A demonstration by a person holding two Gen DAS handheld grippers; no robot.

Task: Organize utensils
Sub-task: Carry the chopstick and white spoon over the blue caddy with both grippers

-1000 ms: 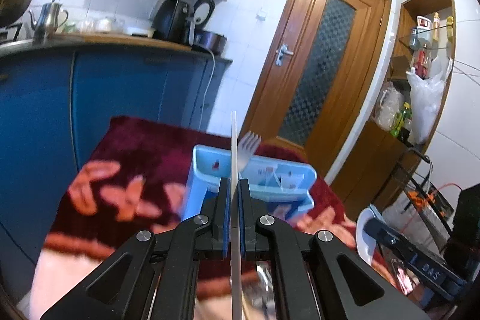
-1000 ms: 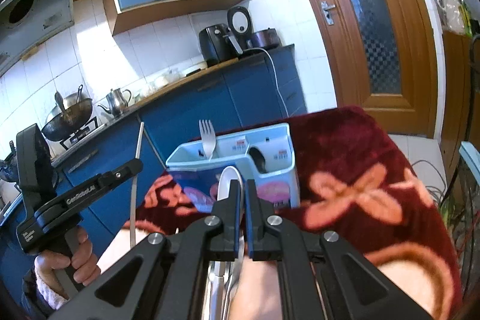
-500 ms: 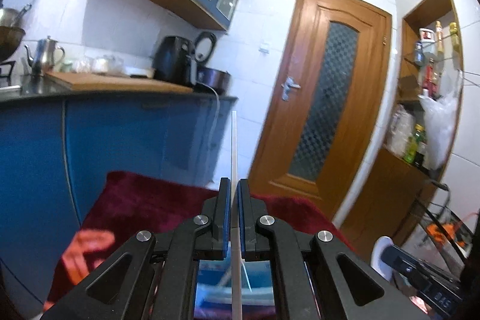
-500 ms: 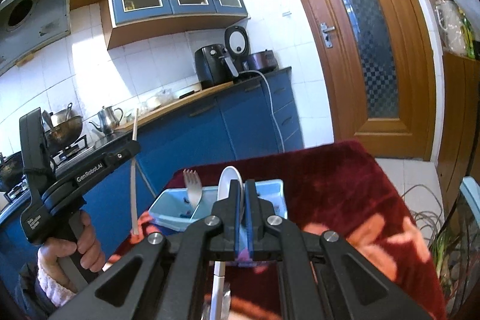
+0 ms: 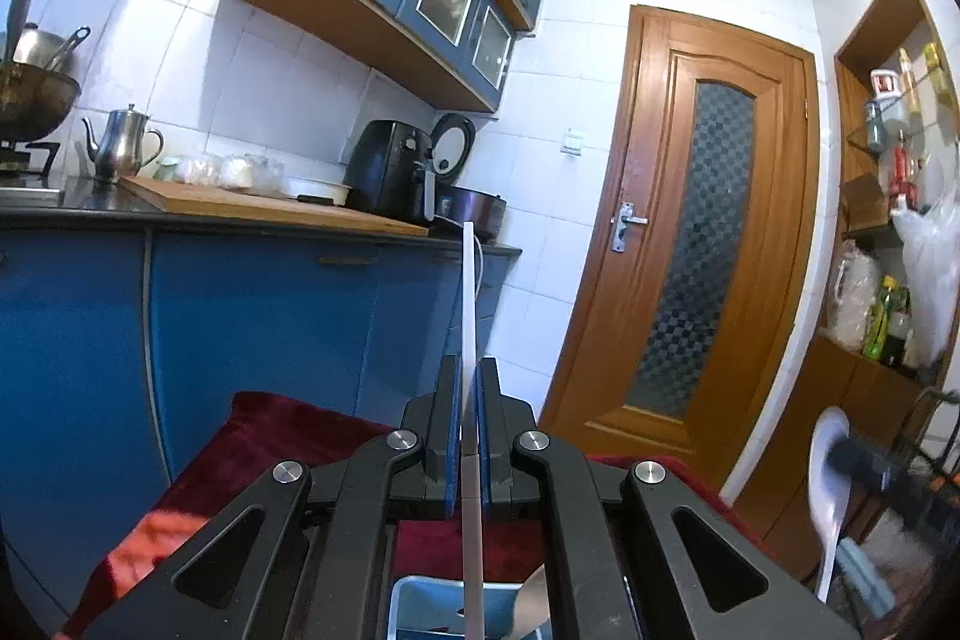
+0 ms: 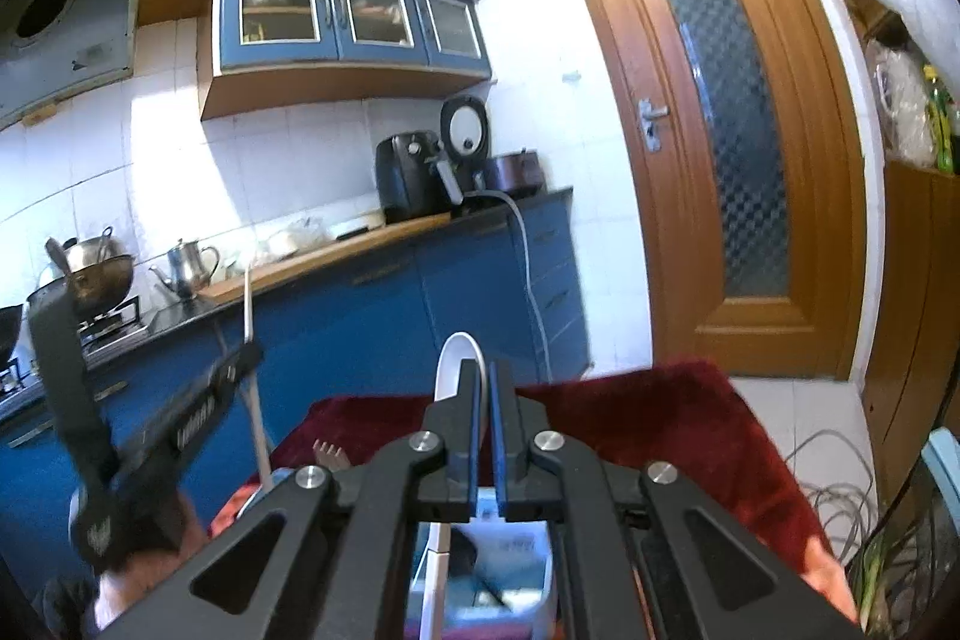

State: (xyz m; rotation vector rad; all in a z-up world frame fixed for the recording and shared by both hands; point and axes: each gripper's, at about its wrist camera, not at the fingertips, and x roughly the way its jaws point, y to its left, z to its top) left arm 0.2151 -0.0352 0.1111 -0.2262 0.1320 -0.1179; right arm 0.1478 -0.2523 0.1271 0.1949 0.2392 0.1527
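In the left wrist view, the blue cabinet fronts (image 5: pixel 252 328) and the black counter edge (image 5: pixel 240 220) fill the 9 o'clock side, and the wooden door (image 5: pixel 708 244) stands at 2 o'clock. The far edge of the red cloth (image 5: pixel 300 418) runs just under the fingers, with open air above it up to the counter.

The left gripper (image 5: pixel 469 388) is clamped on a pale chopstick (image 5: pixel 469 304). Its long axis runs straight from 6 to 12 o'clock, the free end pointing up past the fingertips to counter height and the other end passing down over the blue utensil box (image 5: pixel 420 610) at 6 o'clock. A fork (image 5: pixel 531 604) shows in that box, partly hidden. At 4 o'clock a white spoon (image 5: pixel 831 466) hangs in the right gripper, bowl up.

In the right wrist view, the left gripper (image 6: pixel 249 349) sits at 9 o'clock with the chopstick (image 6: pixel 252 364) nearly upright, a hand (image 6: pixel 138 580) below it. The right gripper (image 6: pixel 483 376) is closed on the spoon (image 6: pixel 453 364): bowl toward 12 o'clock, handle running down to 6 o'clock over the box (image 6: pixel 528 550). The fork's tines (image 6: pixel 330 454) peek up at 8 o'clock. The cloth's right edge (image 6: pixel 750 424) falls away to tiled floor (image 6: pixel 798 412) and loose cables (image 6: pixel 840 484) at 4 o'clock.
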